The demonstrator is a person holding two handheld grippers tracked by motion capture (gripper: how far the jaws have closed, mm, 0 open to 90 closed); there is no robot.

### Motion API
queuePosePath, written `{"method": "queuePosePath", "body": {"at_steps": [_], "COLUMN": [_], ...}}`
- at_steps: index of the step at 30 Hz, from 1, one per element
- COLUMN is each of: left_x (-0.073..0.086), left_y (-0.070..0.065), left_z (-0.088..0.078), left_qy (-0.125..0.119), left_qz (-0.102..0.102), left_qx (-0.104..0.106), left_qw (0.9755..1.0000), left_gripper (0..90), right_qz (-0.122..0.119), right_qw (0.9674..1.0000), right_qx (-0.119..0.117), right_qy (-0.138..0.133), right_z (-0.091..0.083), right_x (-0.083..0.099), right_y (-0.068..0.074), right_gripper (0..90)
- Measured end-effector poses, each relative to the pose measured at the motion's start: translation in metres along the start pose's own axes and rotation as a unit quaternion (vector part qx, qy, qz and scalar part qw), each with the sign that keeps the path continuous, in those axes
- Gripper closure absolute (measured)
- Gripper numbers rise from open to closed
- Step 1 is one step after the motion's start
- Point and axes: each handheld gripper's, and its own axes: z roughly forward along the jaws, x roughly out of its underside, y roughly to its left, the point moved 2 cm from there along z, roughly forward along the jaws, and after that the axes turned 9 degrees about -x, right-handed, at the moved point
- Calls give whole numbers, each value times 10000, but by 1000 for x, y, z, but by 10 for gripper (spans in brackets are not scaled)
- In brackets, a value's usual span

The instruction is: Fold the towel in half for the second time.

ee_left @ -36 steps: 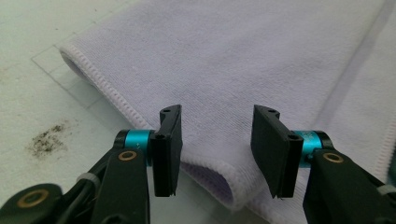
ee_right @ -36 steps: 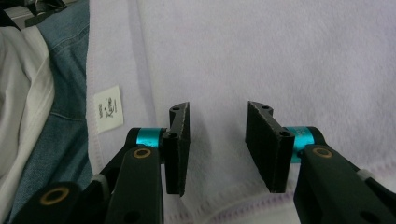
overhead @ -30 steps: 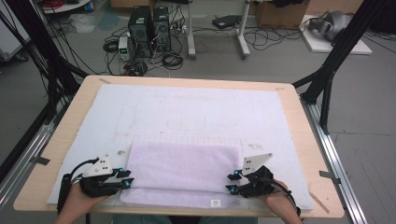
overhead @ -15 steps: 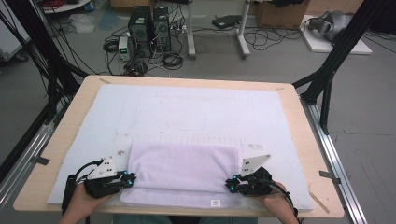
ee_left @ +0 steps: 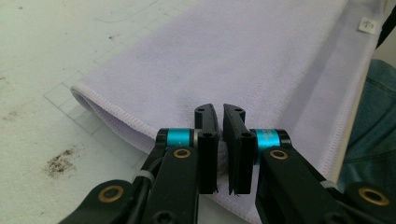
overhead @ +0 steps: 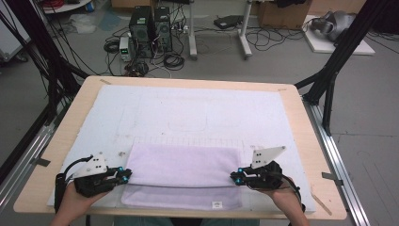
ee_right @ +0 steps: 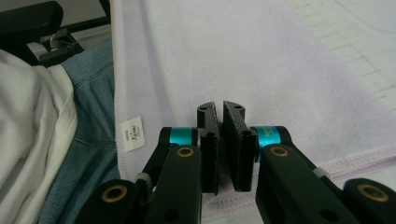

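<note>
Both my grippers, left and right, have just closed onto the side edges of the folded lilac towel at the near edge of the table; risk: thin pinch slips, upper layer sags, fold skews.

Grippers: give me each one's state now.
Left gripper: shut on the towel.
Right gripper: shut on the towel.

From above our side we look forward and down over the whole table, from each gripper we look along its jaws, close over the lilac towel, all three views sharing that towel.
</note>
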Motion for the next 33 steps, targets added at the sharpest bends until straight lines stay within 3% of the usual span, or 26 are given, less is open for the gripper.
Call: {"method": "queuePosePath", "body": {"at_steps": [4, 9, 11, 12, 13, 16, 20, 26, 28, 33], "left_x": [1, 9, 12, 13, 13, 8, 0, -6, -7, -3], "left_y": [-11, -23, -26, -25, -22, -11, 6, 30, 37, 50], "left_z": [-12, -23, -21, -19, -17, -10, 5, 32, 40, 58], "left_qy": [-51, 12, 120, 158, 174, 101, 37, 21, 66, 305], "left_qz": [35, -3, 39, 37, -8, -180, -377, -681, -775, -957], "left_qx": [79, 444, 451, 374, 318, 136, -160, -556, -698, -797], "left_qw": [9999, 9990, 9989, 9992, 9993, 9997, 9992, 9961, 9945, 9918], "left_gripper": [838, 827, 760, 670, 589, 505, 465, 431, 414, 396], "right_qz": [-141, -196, -176, -131, -83, 78, 317, 546, 629, 846], "right_qw": [9999, 9987, 9981, 9983, 9986, 9997, 9992, 9950, 9934, 9906], "right_qx": [-47, -460, -577, -552, -507, -225, 233, 815, 937, 1043], "right_qy": [-23, 76, 142, 158, 136, 40, -9, 182, 223, 263], "right_z": [-9, -11, -7, -5, -5, -3, 0, 10, 12, 14], "right_x": [-4, 5, 10, 11, 12, 10, 5, 1, 0, 4], "right_y": [12, 29, 30, 29, 25, 12, -14, -49, -58, -74], "right_gripper": [849, 834, 750, 711, 674, 606, 529, 440, 422, 395]}}
